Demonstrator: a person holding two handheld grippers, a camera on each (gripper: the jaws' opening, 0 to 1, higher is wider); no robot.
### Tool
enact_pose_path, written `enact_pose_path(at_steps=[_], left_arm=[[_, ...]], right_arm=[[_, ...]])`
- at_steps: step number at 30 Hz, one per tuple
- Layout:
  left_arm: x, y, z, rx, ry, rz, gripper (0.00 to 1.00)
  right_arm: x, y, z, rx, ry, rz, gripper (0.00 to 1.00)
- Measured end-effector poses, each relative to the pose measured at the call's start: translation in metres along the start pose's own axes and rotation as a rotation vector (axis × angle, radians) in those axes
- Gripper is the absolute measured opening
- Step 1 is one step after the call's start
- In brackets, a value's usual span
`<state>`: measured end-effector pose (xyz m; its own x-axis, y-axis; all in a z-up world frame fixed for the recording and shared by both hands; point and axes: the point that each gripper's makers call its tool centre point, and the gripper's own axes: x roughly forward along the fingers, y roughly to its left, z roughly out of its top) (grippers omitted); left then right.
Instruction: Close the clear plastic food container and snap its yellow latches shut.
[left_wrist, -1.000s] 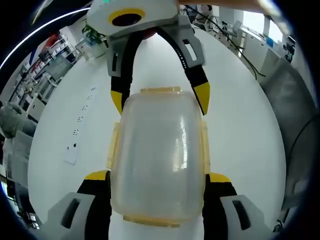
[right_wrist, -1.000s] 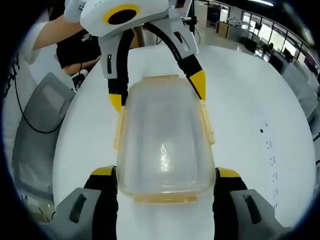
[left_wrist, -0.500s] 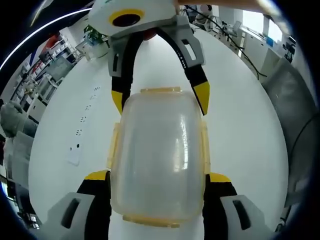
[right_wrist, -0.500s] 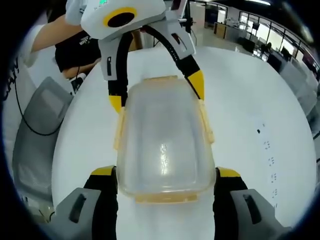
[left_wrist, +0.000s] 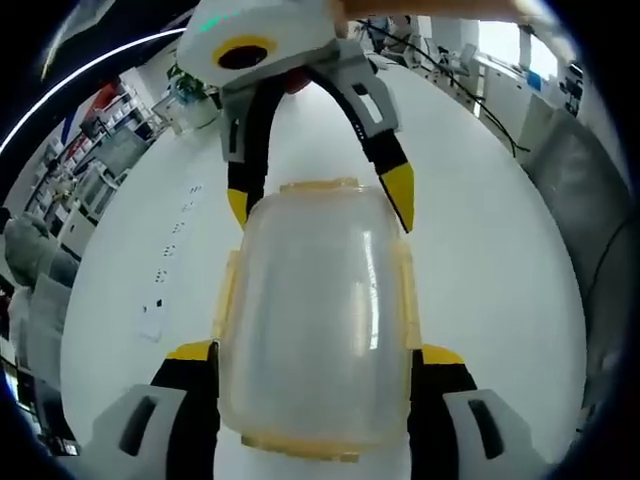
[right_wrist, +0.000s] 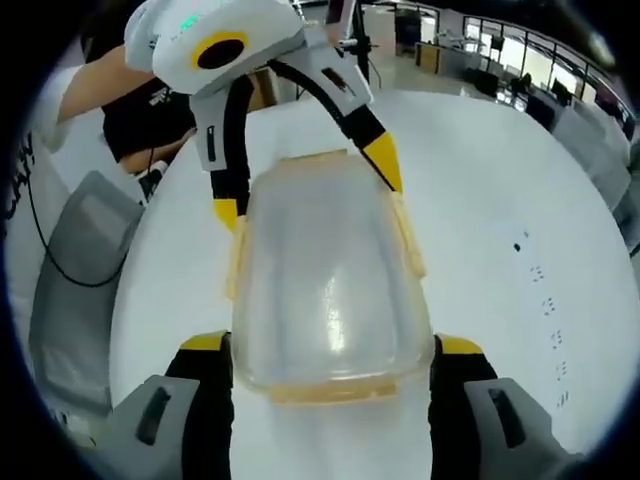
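The clear plastic food container (left_wrist: 315, 320) is seen lying on the white desk (left_wrist: 490, 260), lid on top, with its length running between the two claws. In the left gripper view its near end sits between the yellow-tipped jaws of the left claw (left_wrist: 313, 352), which are spread wide on either side of it; whether the tips actually touch the container's sides cannot be told. At its far end the right claw (left_wrist: 318, 203) is seen arriving from above, its jaws likewise apart and flanking the far corners. Yellow latches (left_wrist: 407, 295) are seen along both long sides and at both ends of the lid; whether they are pressed fully home cannot be told.

In the right gripper view the same container (right_wrist: 325, 290) is seen from the opposite end, its near end lying between the parted jaws of the right claw (right_wrist: 330, 345), while the left claw (right_wrist: 305, 185) straddles the far end. A yellow latch (right_wrist: 330, 392) is seen across the near edge.

Beyond the desk (right_wrist: 520, 200), a grey chair (right_wrist: 75, 260) and a person's arm (right_wrist: 95, 70) are seen at the left of the right gripper view.
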<state>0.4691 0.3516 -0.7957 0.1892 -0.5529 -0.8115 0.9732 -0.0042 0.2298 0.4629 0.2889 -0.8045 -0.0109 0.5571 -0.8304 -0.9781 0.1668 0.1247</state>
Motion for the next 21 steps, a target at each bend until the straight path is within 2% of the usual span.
enact_pose_path(at_steps=[2, 3, 5, 7, 9, 10, 13, 16, 20, 21], left_arm=[[0.001, 0.0, 0.001, 0.008, -0.006, 0.004, 0.76], [0.001, 0.0, 0.001, 0.01, -0.006, 0.007, 0.77], [0.003, 0.004, -0.001, 0.031, -0.001, 0.034, 0.84], [0.005, 0.0, 0.001, -0.004, -0.015, 0.025, 0.96], [0.005, -0.003, 0.004, -0.075, -0.044, 0.011, 0.95], [0.004, -0.002, 0.005, -0.075, -0.048, 0.017, 0.96], [0.002, -0.002, 0.009, -0.09, -0.078, 0.025, 0.97], [-0.004, -0.002, 0.012, -0.116, -0.103, 0.04, 0.99], [-0.014, -0.004, 0.018, -0.171, -0.148, 0.065, 0.99], [-0.018, -0.005, 0.021, -0.194, -0.178, 0.078, 0.99]], right_arm=[[0.002, -0.003, -0.005, -0.03, 0.025, -0.028, 0.83], [0.003, -0.006, -0.012, -0.062, 0.068, -0.044, 0.84], [0.006, -0.011, -0.019, -0.079, 0.098, -0.073, 0.88], [0.006, -0.008, -0.022, -0.03, 0.098, -0.067, 0.93], [0.004, -0.006, -0.014, 0.01, 0.04, -0.056, 0.96], [0.0, -0.007, -0.01, 0.005, 0.01, -0.061, 0.96], [-0.011, -0.008, -0.003, 0.007, -0.024, -0.079, 0.97], [-0.022, -0.009, 0.009, -0.012, -0.106, -0.101, 1.0], [-0.033, -0.007, 0.007, 0.024, -0.114, -0.135, 1.0], [-0.037, -0.006, 0.009, 0.027, -0.142, -0.154, 1.0]])
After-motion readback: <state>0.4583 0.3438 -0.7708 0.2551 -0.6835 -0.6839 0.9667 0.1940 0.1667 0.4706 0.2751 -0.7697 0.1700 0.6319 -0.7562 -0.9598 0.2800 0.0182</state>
